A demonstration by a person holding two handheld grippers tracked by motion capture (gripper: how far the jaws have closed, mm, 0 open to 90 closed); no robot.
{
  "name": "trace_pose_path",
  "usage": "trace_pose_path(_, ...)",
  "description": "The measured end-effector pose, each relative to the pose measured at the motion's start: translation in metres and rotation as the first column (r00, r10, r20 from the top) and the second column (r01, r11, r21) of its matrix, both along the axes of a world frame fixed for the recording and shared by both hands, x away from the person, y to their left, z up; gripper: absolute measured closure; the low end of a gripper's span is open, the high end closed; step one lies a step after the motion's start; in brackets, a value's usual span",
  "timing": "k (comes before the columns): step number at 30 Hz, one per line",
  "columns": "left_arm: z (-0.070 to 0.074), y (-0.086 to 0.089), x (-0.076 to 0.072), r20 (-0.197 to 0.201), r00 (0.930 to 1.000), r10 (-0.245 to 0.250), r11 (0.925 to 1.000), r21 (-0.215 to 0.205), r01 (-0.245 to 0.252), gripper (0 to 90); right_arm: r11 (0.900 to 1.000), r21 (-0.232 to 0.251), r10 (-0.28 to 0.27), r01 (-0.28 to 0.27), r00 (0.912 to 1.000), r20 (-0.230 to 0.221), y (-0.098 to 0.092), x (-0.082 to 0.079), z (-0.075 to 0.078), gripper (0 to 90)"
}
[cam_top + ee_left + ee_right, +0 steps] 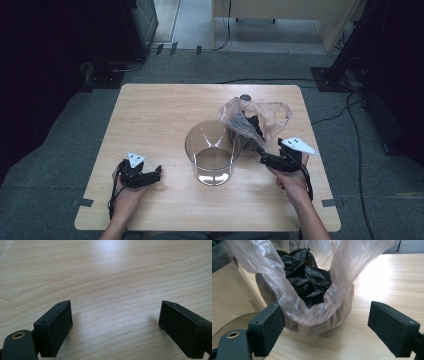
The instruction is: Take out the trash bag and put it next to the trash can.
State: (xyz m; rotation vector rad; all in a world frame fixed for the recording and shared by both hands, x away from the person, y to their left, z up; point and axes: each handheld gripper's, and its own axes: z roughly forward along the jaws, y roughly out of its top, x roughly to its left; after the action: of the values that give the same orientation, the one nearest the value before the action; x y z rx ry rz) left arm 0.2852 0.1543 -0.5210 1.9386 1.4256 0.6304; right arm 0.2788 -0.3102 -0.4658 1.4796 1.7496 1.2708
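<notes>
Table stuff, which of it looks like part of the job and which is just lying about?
Likely in the job:
- plastic bag with black stuff inside, right gripper open right at it
- clear bin beside the bag
- left gripper, open, over bare table

Lying about:
- small dark round thing near the far edge, too small to identify
- floor cables

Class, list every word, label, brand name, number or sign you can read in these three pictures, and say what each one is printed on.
None: no readable text anywhere.
The clear plastic bag, the glass container, the wooden table and both grippers, left and right, carry no print or labels.
</notes>
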Motion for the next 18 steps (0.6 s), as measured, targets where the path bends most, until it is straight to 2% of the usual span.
trace_pose_path(9,0.000,0.000,0.000,0.000,1.0000,0.001,1.0000,0.001,-0.001,11.5,0.999,0.005,0.036,-0.036,0.9994,-0.004,-0.015,-0.015,-0.011,11.0)
trace_pose_path(18,0.000,0.000,0.000,0.000,1.0000,0.001,1.0000,0.001,-0.001,11.5,0.998,-0.044,-0.050,0.048,0.9981,-0.037,-0.035,-0.026,-0.027,9.5)
